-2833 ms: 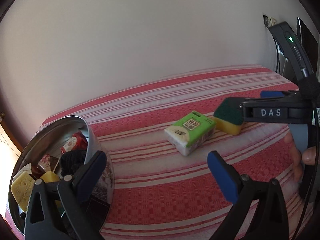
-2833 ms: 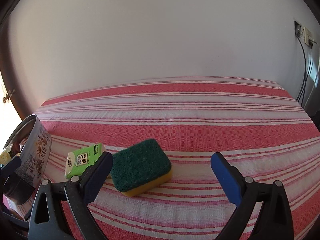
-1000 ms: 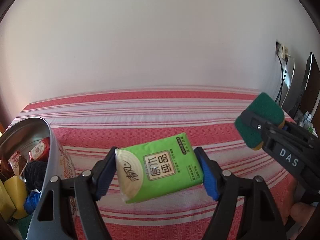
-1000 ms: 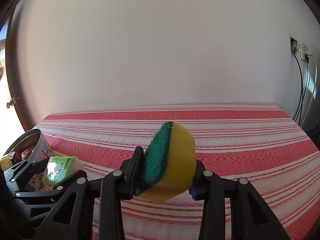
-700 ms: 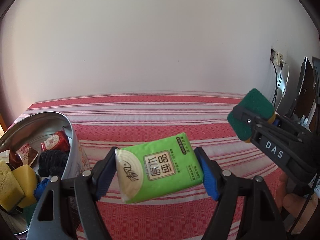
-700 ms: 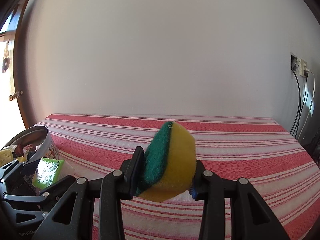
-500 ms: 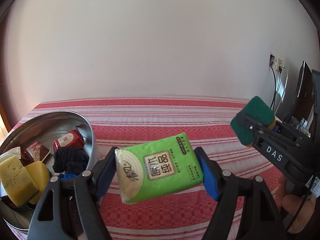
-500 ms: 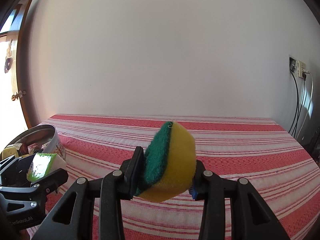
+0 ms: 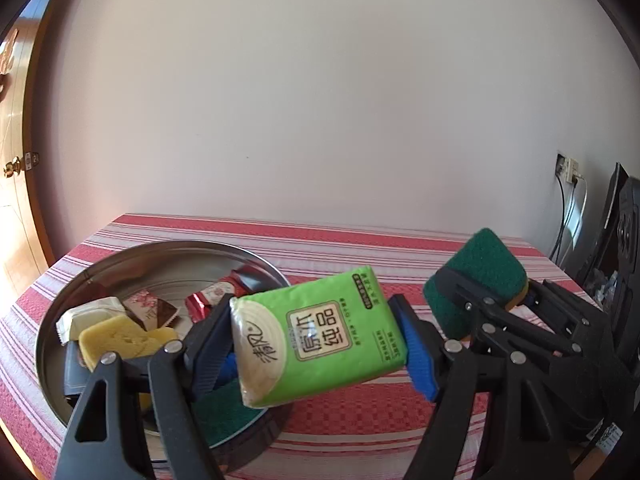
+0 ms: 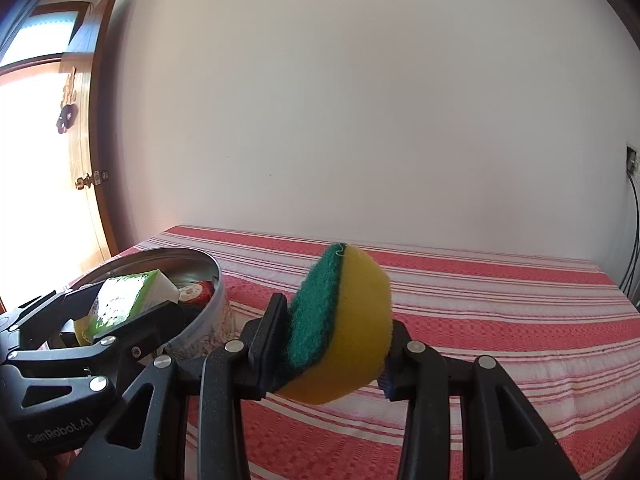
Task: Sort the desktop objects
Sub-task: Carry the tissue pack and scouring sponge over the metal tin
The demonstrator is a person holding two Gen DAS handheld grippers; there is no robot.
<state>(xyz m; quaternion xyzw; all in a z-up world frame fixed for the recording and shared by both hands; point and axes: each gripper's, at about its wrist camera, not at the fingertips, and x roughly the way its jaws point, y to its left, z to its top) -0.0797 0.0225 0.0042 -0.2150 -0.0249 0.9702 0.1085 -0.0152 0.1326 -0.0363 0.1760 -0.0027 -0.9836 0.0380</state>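
2 tools (image 9: 316, 344) (image 10: 334, 340), 1 tissue pack (image 9: 320, 336), 1 sponge (image 10: 340, 324), 1 tin (image 9: 52, 328).

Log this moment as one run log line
left gripper: holds tissue pack over tin | right gripper: holds sponge

left wrist cam: sits behind the left gripper (image 9: 316, 344), looks forward along its fingers and slightly down, toward the white wall (image 9: 320, 100)
left cam range: very close to the tissue pack (image 9: 320, 336) between the pads; round tin (image 9: 168, 246) just below and left
right wrist cam: behind the right gripper (image 10: 336, 344), same forward and slightly downward aim
right cam range: sponge (image 10: 344, 328) fills the centre, close up
shared: striped tablecloth (image 10: 500, 320), tin, wall, door at the left edge
cross view: each cam sees the other gripper; right one on the right of the left view, left one at lower left of the right view
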